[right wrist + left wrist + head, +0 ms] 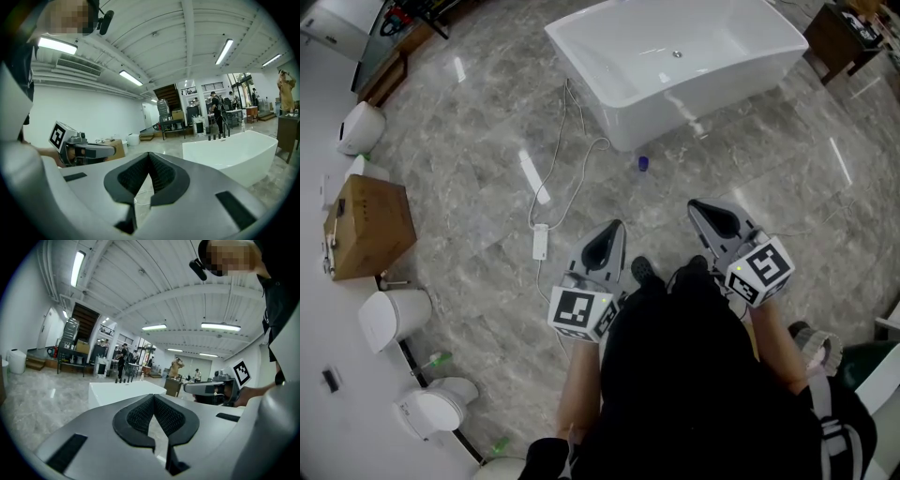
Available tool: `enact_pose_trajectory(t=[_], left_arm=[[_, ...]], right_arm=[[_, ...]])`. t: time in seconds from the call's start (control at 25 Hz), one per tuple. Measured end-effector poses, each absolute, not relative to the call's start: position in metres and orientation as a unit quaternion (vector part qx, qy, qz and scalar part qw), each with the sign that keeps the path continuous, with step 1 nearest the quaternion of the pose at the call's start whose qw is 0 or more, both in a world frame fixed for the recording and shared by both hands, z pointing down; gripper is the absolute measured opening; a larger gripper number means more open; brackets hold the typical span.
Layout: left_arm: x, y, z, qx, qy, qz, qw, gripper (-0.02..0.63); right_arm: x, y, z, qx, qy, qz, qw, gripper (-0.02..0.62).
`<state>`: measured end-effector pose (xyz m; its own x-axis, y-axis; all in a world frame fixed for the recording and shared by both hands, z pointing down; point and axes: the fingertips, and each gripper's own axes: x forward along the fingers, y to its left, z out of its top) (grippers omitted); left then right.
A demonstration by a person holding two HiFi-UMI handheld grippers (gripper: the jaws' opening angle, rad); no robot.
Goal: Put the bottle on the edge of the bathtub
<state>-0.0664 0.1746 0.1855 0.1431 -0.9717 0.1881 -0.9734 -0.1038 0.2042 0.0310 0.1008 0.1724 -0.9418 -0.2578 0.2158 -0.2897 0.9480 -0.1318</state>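
Where the grey, veined marble floor runs glossy under the lights, a white rectangular bathtub stands with smooth walls and rounded corners. A brown cardboard box sits off to the left, near a row of white ceramic toilets. The person holds both tongs out ahead. The left gripper and the right gripper are each pinched closed on nothing, their ribbed black pads meeting at the tips of tapering grey plastic shells. A thin white cable snakes from the tub to a small white block. The little purple bottle sits on the floor just beside the tub's near wall, well apart from both grippers.
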Motion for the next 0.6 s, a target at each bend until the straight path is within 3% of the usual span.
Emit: enact_pose_trajectory(t=[0.6], left_arm=[[-0.077,0.168,0.193,0.736,-0.661,-0.002,0.149,0.011]], right_arm=[[0.030,0.093,0.180,0.136,-0.981,0.078,0.118,0.014]])
